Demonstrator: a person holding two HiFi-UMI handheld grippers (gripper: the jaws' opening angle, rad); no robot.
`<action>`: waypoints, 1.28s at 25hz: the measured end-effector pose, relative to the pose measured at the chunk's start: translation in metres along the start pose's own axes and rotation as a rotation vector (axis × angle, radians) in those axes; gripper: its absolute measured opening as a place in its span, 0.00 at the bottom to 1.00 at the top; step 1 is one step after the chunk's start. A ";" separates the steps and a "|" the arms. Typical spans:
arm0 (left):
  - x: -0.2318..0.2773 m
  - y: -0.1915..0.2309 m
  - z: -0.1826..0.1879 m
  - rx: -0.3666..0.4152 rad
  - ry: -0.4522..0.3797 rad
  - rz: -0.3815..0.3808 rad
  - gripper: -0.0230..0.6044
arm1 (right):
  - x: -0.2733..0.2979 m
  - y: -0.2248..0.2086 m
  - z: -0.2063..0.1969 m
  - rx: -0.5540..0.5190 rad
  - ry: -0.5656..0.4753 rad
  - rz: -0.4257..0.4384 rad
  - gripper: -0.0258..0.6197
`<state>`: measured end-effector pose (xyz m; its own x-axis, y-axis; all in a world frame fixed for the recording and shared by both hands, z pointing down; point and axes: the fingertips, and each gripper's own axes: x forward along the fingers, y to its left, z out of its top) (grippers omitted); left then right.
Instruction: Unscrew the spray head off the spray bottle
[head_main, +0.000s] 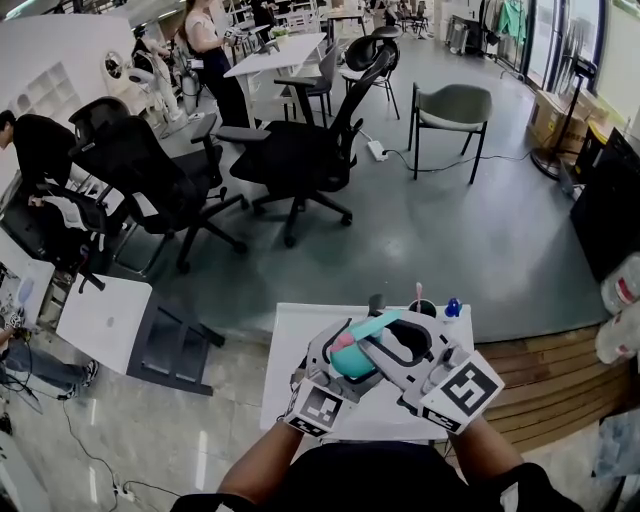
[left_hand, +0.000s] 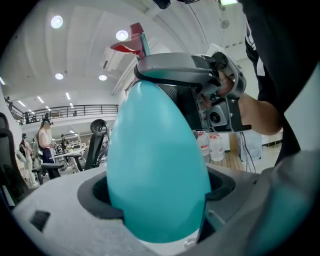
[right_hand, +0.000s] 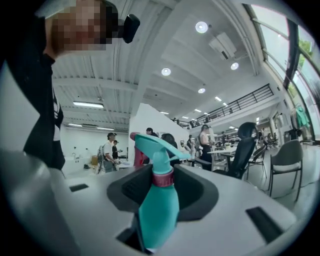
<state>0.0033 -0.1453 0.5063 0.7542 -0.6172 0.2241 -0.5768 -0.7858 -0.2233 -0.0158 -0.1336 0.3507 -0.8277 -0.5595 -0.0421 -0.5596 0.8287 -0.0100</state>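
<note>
Crosswise, the right tool (head_main: 392, 340) clamped the spray bottle (left_hand: 157, 165) under its spray head (right_hand: 152, 147); the left tool (head_main: 338, 358) gripped its base.

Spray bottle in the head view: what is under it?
A white table lies below. Directly underneath, it is hidden by the bottle, the left gripper and the right gripper.

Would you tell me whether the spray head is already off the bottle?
No, the teal spray head sits on the bottle, joined at the pink collar.

Spray bottle (left_hand: 157, 165) neck behind right tool (left_hand: 172, 67)
</note>
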 end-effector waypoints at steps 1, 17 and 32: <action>-0.001 -0.002 0.002 0.004 -0.004 -0.011 0.77 | -0.002 0.001 0.001 0.004 0.002 0.036 0.26; -0.007 -0.025 0.019 0.060 -0.054 -0.167 0.77 | -0.018 0.017 0.009 0.003 -0.035 0.396 0.26; -0.007 -0.016 -0.014 0.049 0.010 -0.095 0.77 | -0.030 0.008 0.055 0.012 -0.185 0.319 0.26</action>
<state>0.0030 -0.1291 0.5221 0.8015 -0.5406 0.2556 -0.4867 -0.8381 -0.2466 0.0067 -0.1088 0.2966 -0.9384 -0.2621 -0.2250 -0.2736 0.9616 0.0210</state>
